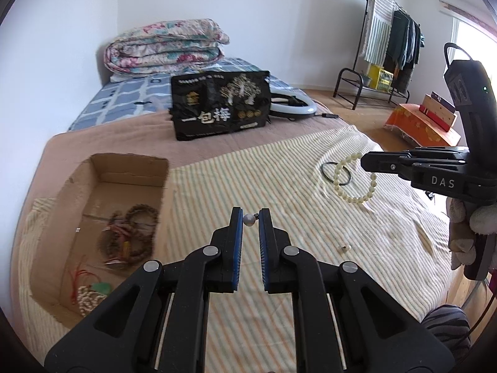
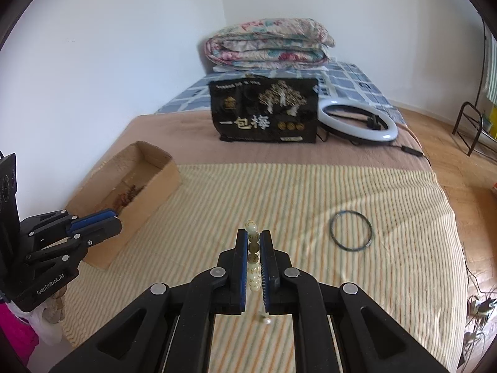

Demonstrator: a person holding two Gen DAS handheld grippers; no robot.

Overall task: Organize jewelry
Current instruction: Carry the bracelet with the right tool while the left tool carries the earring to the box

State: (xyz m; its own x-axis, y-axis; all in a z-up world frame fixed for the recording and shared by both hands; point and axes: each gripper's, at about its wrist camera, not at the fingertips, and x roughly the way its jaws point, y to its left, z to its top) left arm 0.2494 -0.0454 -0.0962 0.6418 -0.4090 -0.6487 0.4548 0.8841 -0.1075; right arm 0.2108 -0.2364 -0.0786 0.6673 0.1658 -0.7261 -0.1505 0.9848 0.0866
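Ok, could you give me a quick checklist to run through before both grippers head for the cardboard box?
1. Left gripper hold on the pearl piece: ok, though pinched only at the very tips.
2. Right gripper hold on the cream bead bracelet: ok, beads sit between the pads.
3. Cardboard box open with room: ok, bare floor at its far end.
4. Blanket cleared of jewelry: not ok, a black ring and a second small pearl piece lie there.
5. Pearl piece undamaged: cannot tell, too small.
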